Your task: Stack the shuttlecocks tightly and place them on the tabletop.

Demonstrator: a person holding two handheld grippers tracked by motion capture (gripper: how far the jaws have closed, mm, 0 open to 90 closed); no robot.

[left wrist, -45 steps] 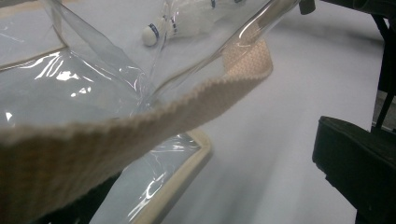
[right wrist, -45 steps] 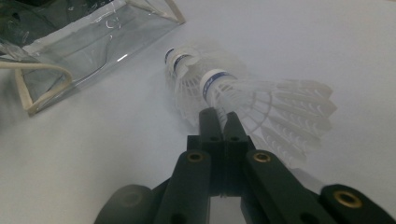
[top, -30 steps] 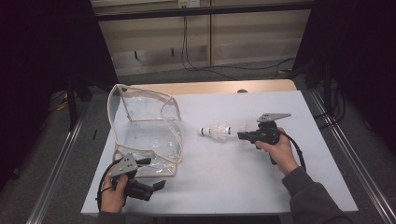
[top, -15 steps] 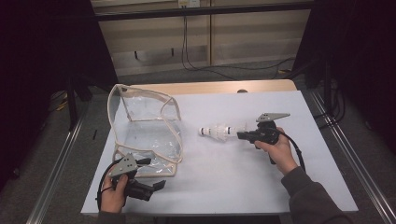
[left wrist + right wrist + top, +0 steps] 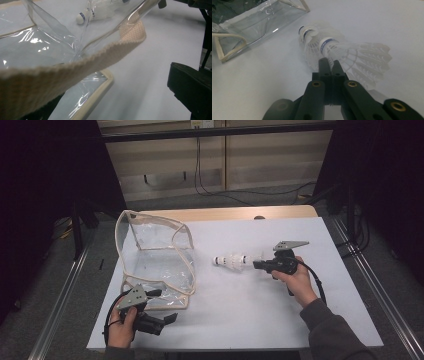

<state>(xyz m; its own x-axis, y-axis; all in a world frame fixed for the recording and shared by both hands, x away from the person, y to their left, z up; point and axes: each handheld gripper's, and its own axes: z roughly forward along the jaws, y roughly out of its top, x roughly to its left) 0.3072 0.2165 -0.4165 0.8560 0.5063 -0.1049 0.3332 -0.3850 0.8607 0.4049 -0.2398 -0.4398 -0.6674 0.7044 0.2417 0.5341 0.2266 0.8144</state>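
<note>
On a white table (image 5: pixel 240 320), a clear plastic bag (image 5: pixel 155 260) with a beige woven trim stands open at the left, its mouth held up. The left gripper (image 5: pixel 167 319) sits at the bag's near corner, in the person's left hand (image 5: pixel 122 327); in the left gripper view the beige trim (image 5: pixel 75 67) crosses close in front of the camera with one black jaw well off to the right, so the jaws look spread apart and do not clearly pinch anything. To the right of the bag, apart from it, lie two white shuttlecocks (image 5: pixel 232 261) nested one inside the other, cork ends pointing toward the bag. The right gripper (image 5: pixel 257 265), held by the right hand (image 5: pixel 300 282), has its jaws pressed together on the feather skirt of the rear shuttlecock (image 5: pixel 359 60).
</note>
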